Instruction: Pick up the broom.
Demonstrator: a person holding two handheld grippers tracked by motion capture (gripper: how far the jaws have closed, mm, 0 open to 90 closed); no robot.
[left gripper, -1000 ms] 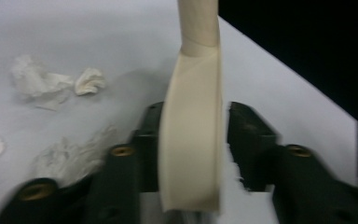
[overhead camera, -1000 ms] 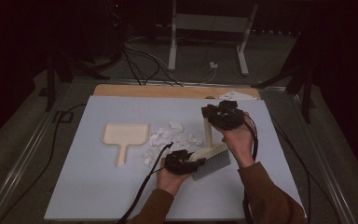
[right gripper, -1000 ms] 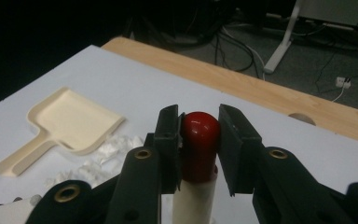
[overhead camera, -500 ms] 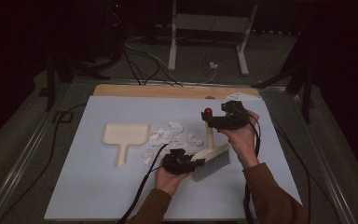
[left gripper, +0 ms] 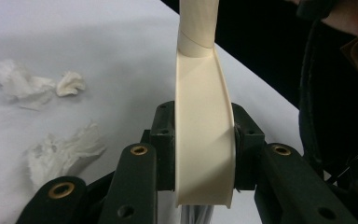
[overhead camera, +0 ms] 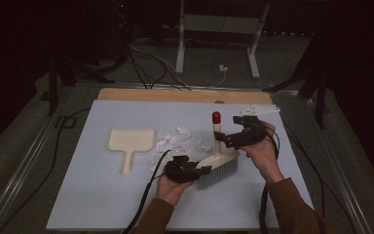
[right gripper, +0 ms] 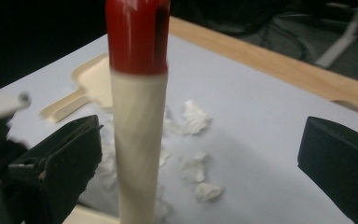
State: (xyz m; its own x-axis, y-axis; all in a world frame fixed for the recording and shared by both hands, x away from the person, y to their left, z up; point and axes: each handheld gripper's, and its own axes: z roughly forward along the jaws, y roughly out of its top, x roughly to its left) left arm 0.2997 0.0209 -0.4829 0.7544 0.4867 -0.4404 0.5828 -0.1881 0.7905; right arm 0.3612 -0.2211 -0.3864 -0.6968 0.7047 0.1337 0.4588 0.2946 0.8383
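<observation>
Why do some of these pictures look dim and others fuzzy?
High view: the room behind is nearly black, and light falls mainly on the pale table. Left gripper view: the brush head between the jaws is sharp, while the paper scraps look soft. Right gripper view: the brush handle with its red tip is blurred, being so near the lens.

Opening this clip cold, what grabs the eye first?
A cream hand brush with a red-tipped handle stands upright near the middle of the pale blue table. The left gripper is clamped on the brush's head, and the right gripper is open around the handle. To the left lie crumpled white paper scraps, with a cream dustpan flat beyond them.
</observation>
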